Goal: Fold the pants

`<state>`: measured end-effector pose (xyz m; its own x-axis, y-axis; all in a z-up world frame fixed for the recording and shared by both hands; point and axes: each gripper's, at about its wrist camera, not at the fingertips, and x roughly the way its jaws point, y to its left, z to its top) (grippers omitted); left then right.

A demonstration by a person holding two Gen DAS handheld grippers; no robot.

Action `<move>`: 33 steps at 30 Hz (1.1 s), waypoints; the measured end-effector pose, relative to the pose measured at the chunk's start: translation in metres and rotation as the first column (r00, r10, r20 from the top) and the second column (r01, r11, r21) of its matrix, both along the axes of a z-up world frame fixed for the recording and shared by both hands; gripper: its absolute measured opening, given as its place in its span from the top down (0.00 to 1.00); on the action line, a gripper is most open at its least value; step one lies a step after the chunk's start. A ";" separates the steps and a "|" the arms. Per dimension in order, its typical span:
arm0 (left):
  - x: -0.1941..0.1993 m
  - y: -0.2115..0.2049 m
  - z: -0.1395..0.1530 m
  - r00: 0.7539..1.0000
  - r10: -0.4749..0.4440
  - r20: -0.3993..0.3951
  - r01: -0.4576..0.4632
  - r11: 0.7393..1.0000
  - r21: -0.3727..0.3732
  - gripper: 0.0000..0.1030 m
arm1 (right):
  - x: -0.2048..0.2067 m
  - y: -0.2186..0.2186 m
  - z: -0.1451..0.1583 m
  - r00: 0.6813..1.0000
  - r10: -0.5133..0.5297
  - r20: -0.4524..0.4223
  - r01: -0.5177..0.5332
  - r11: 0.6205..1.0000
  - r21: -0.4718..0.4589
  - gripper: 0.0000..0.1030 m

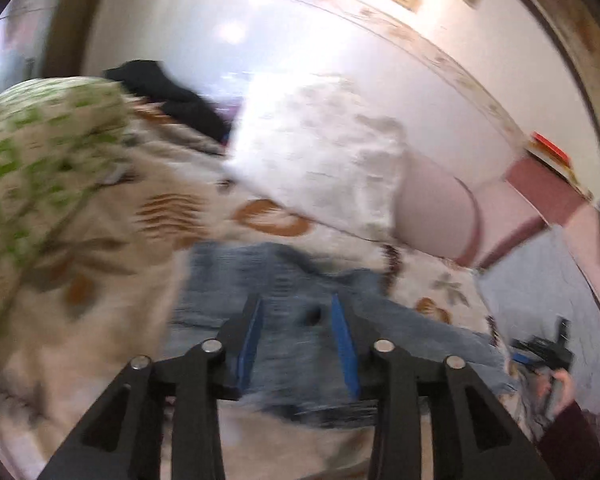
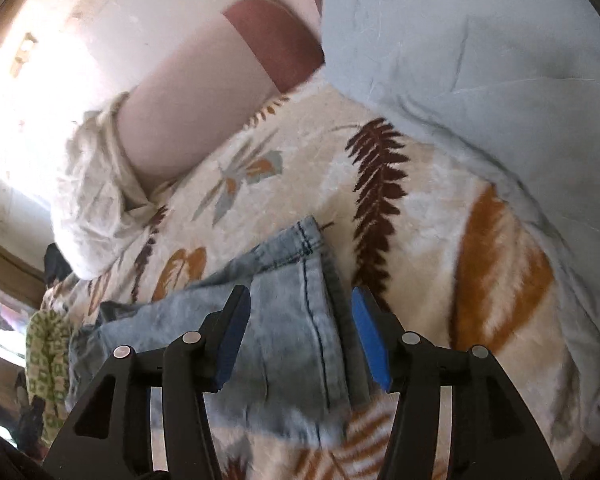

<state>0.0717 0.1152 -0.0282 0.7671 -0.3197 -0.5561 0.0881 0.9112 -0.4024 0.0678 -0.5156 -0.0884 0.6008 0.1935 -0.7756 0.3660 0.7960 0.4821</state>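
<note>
Pants (image 2: 284, 320) on blanket (image 2: 419, 240), pillows (image 2: 180, 120) behind

Both wrist cameras look down along their own fingers, close above the bed, sharing the jeans (image 1: 284, 304) (image 2: 284, 340) at six o'clock and the leaf-print blanket (image 1: 112, 320) (image 2: 419, 248) beyond.

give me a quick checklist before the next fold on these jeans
1. Left claw open, nothing pinched: ok.
2. Right claw open, nothing pinched: ok.
3. Jeans lying on the leaf-print blanket: ok.
4. Jeans flat and smooth: cannot tell, left view is blurred.
5. Hem edge in sight for a grab: ok.
6. Room to fold: not ok, pillow and grey sheet sit close.
</note>
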 end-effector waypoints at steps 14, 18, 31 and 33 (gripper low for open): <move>0.026 -0.061 -0.072 0.986 -0.091 -0.138 0.106 0.989 0.103 0.57 | 0.061 0.025 -0.021 0.988 0.111 -0.103 -0.126 0.981 -0.145 0.90; 0.026 -0.060 -0.079 0.985 -0.086 -0.150 0.104 0.988 0.116 0.57 | 0.059 0.021 0.017 0.994 0.092 0.060 -0.079 0.981 -0.180 0.91; 0.022 -0.061 -0.081 0.984 -0.091 -0.155 0.115 0.980 0.160 0.57 | 0.044 0.025 -0.008 0.992 0.025 0.121 -0.005 0.987 -0.159 0.88; 0.021 -0.062 -0.080 0.984 -0.089 -0.154 0.114 0.980 0.160 0.57 | 0.032 0.044 0.003 0.988 0.093 0.123 -0.070 0.982 -0.178 0.82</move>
<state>0.0925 0.0533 -0.1079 0.6425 -0.2848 -0.7114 0.1358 0.9560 -0.2601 0.1002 -0.4720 -0.0854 0.6868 0.1162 -0.7175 0.2394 0.8959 0.3743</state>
